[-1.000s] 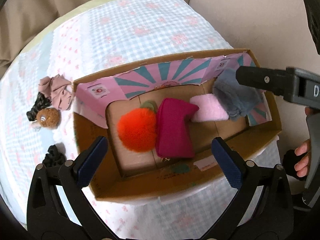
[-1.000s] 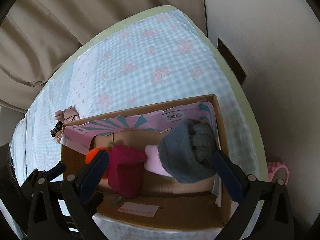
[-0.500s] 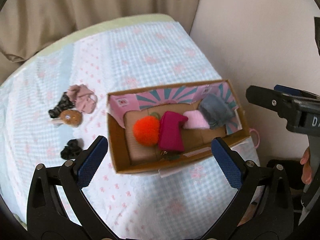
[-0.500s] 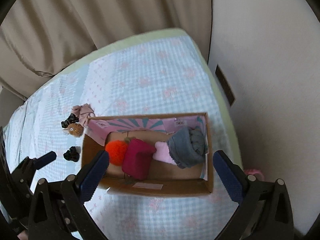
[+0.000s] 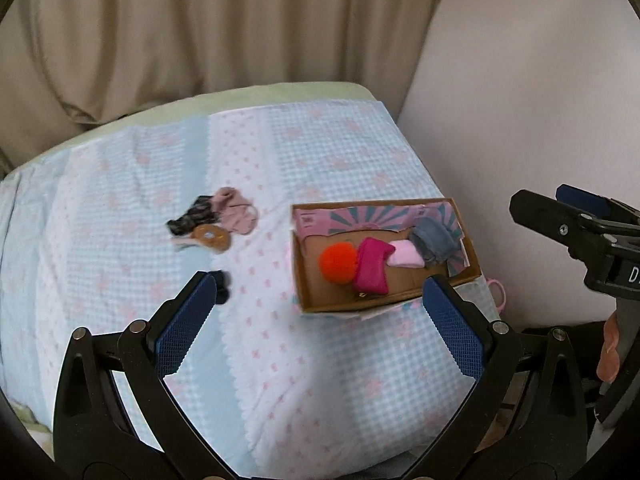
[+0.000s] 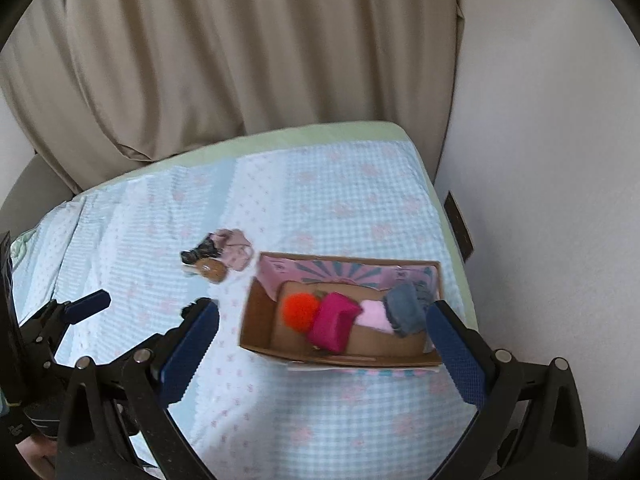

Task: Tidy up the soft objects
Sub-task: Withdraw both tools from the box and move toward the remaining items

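Observation:
A cardboard box point(image 5: 298, 276) point(image 6: 256, 316) stands on the bed near its right edge. In it lie an orange pompom point(image 5: 338, 262) point(image 6: 300, 310), a magenta pouch point(image 5: 372, 270) point(image 6: 332, 322), a pale pink soft piece point(image 5: 406, 258) point(image 6: 374, 316) and a grey fluffy piece point(image 5: 434, 240) point(image 6: 406, 308). Left of the box lie a pink cloth point(image 5: 236, 214) point(image 6: 236, 250), a brown plush point(image 5: 212, 236) point(image 6: 210, 270) and a black scrunchie point(image 5: 222, 286). My left gripper point(image 5: 320, 336) and right gripper point(image 6: 324, 348) are open and empty, held high and back from the bed.
The bed has a blue checked cover point(image 5: 320, 152) over a green sheet. Beige curtains point(image 6: 240, 60) hang behind it and a white wall point(image 6: 540, 200) stands to the right. A pink ring object point(image 5: 498, 294) lies past the bed's right edge.
Both grippers have pulled up and back from the box, which now looks small. The grey fluffy piece stays in the box's right end.

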Available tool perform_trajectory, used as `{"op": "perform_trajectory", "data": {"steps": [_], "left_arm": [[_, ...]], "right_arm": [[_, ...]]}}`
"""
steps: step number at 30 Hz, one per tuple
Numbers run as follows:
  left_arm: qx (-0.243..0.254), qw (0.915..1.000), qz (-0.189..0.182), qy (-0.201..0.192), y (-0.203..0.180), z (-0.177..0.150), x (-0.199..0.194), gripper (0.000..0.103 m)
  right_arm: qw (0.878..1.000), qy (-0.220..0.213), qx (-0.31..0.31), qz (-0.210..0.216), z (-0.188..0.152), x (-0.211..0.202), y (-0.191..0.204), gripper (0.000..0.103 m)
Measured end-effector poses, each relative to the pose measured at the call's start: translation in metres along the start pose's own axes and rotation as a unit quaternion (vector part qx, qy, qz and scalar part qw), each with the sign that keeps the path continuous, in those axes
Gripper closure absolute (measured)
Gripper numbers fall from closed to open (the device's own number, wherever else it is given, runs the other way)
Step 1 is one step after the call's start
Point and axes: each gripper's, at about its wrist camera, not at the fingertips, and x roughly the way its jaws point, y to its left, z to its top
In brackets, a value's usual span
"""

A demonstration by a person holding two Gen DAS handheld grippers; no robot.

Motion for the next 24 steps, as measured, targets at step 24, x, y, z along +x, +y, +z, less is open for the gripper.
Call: {"op": "perform_trajectory", "data": {"steps": [24], "left_arm": [[-0.098, 0.9947, 0.030, 0.010, 0.187, 0.009, 0.000, 0.000]], "right_arm": [[0.998, 0.011, -0.032, 0.051, 0.045, 0.064, 0.139, 0.000]]}}
